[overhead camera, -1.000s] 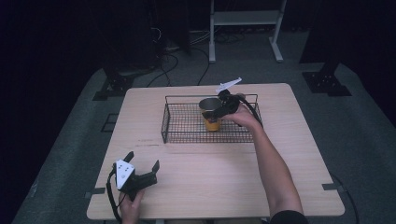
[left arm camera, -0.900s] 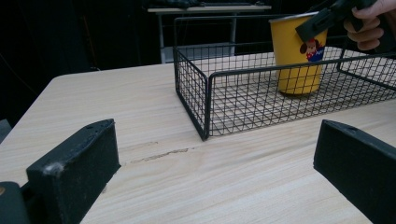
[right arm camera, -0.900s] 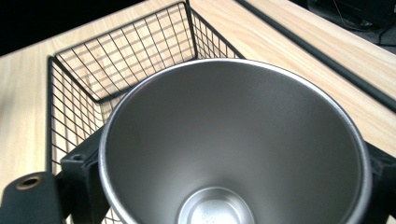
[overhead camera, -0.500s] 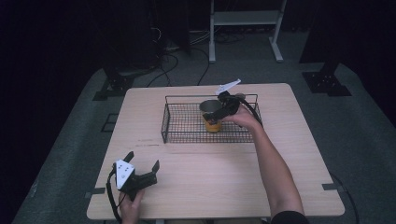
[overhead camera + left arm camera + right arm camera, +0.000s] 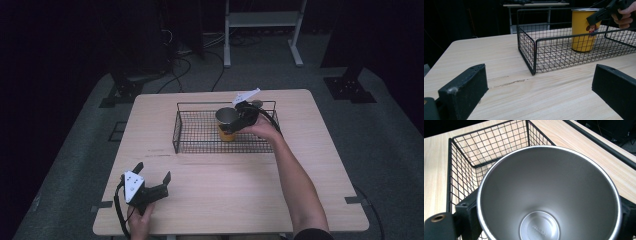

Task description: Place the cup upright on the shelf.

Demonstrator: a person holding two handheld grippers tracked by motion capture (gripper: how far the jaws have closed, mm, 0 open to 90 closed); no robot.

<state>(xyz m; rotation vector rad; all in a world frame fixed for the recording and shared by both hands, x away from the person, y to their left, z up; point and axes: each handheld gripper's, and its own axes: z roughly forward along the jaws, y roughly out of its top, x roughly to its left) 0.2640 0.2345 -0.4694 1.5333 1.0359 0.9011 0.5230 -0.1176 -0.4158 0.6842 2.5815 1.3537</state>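
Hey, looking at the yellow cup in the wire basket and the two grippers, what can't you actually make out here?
- Cup: its printed picture, in the left gripper view, is partly covered by the right gripper.
- Whether the cup rests on the basket floor: the mesh blurs it.
- Right gripper's jaws, right gripper view: hidden behind the cup's rim, so the grip can't be confirmed.
- Left gripper: its jaw tips are cut off by the frame edge in its own view.

A dark lab or studio: black backdrop, loose floor cables [image 5: 195,55], a metal stand [image 5: 262,27] behind the wooden table [image 5: 225,185].
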